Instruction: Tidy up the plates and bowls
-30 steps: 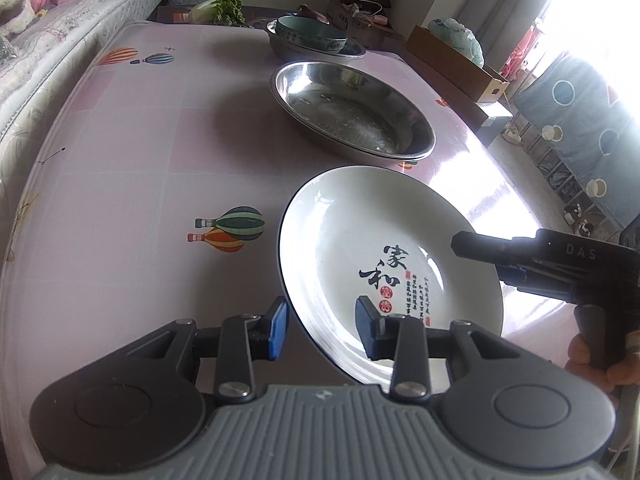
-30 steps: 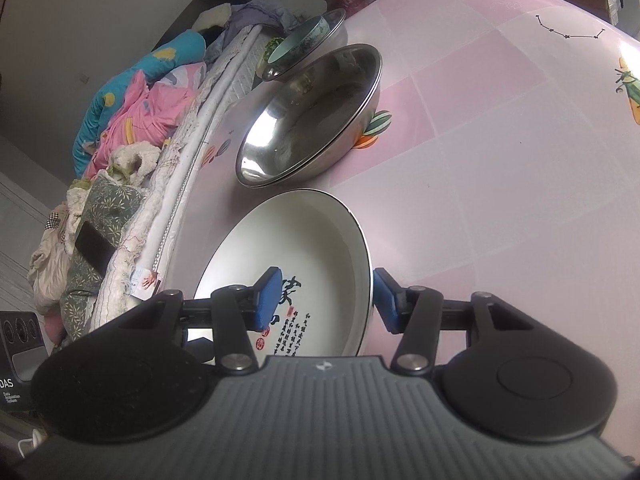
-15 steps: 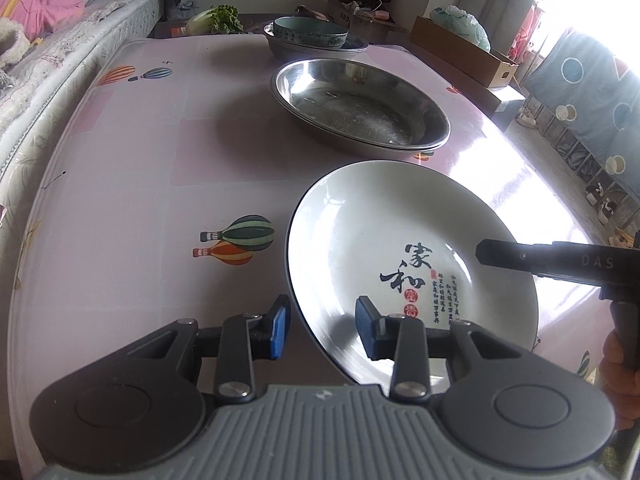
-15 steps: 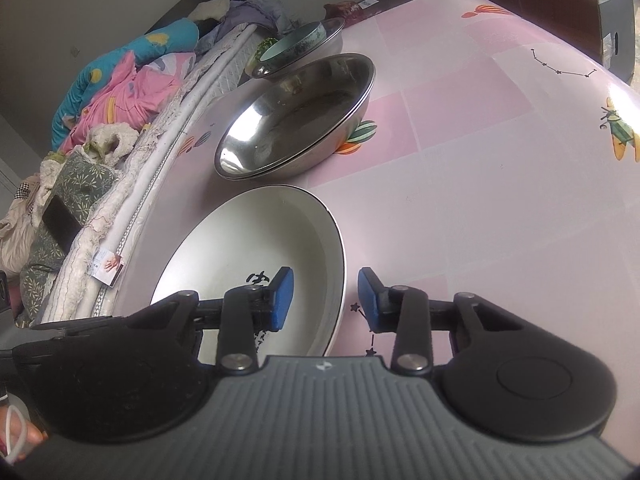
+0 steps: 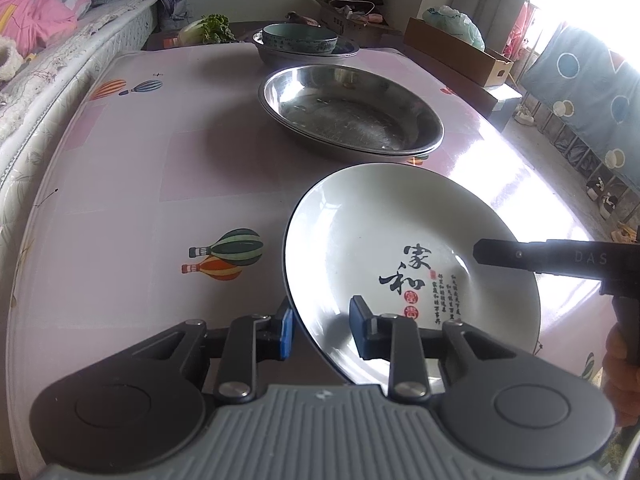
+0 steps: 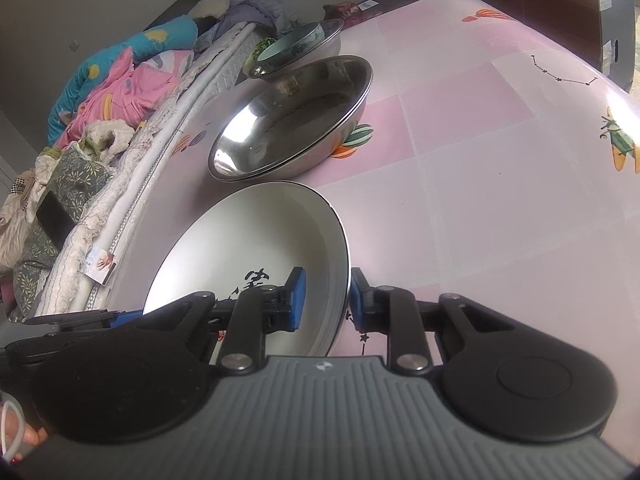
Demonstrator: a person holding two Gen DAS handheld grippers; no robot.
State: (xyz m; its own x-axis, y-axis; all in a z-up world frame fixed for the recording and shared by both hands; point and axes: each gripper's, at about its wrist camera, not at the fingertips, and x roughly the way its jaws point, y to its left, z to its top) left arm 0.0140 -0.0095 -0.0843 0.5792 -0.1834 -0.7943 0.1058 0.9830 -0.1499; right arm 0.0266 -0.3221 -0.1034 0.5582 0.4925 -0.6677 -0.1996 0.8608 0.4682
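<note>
A white plate (image 5: pixel 400 232) with black characters lies at the near end of the pink table (image 5: pixel 132 200). My left gripper (image 5: pixel 320 330) straddles the plate's near-left rim; its jaws are closing, and a gap still shows beside the inner pad. In the right wrist view my right gripper (image 6: pixel 326 300) is closing on the right rim of the plate (image 6: pixel 248 248), with the pads tight against both sides. The right gripper's dark finger (image 5: pixel 536 258) reaches over the plate from the right.
Just beyond the plate sits a wide steel basin (image 5: pixel 352 112), and behind it a green bowl (image 5: pixel 298 38) in a steel dish. A bed (image 5: pixel 44 76) runs along the table's left side. A cardboard box (image 5: pixel 460 54) stands off the far right corner.
Both pairs of jaws have narrowed around the plate's rim, the right one much more. Both views have rolled slightly; the plate stays at the near end of the table.
</note>
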